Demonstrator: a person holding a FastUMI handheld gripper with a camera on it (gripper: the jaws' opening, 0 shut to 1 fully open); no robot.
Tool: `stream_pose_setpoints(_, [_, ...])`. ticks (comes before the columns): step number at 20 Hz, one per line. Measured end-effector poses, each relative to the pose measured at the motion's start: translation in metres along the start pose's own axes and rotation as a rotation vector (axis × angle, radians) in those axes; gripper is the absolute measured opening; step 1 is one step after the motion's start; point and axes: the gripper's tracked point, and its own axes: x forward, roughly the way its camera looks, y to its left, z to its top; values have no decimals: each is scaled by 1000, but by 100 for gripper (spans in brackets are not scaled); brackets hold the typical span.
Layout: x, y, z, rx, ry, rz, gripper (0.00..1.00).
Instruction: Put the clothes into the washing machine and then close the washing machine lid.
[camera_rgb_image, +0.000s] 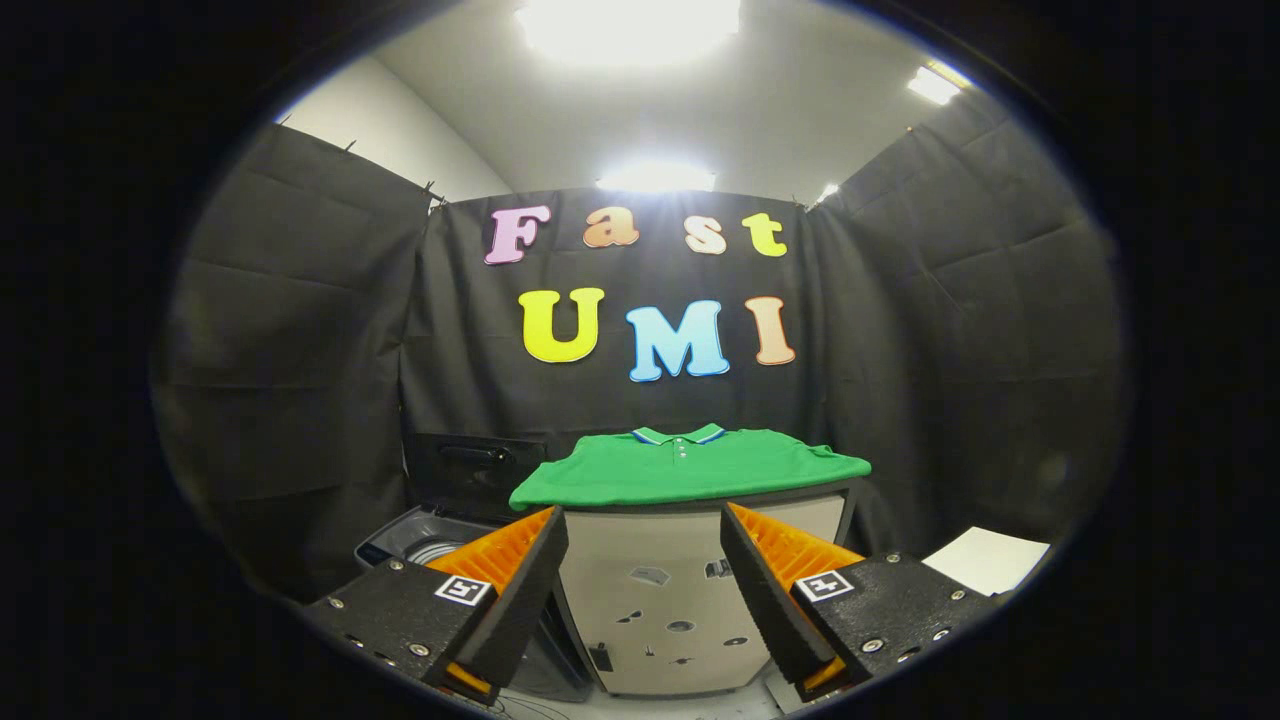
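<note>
Black cloth walls close the booth on three sides, under a pale ceiling with bright lamps. Nearest the camera, the gripper (645, 580) has its fingers spread wide and holds nothing. Between and just beyond the fingers stands a pale cabinet (660, 590), its front marked with small dark spots. On the cabinet top lies a green polo shirt (690, 467), flat, collar toward the back wall, its hem hanging slightly over the near edge. Beside the cabinet, past the left finger, sits the washing machine (420, 535), lower down, its dark lid (475, 470) raised upright against the cloth. A white sheet (985, 558) lies past the right finger.
</note>
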Motion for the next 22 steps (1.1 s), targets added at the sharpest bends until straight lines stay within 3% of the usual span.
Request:
stream_pose_setpoints(15, [145, -29, 47, 6, 103, 15, 95])
stream_pose_setpoints(22, [205, -39, 43, -11, 180, 18, 95])
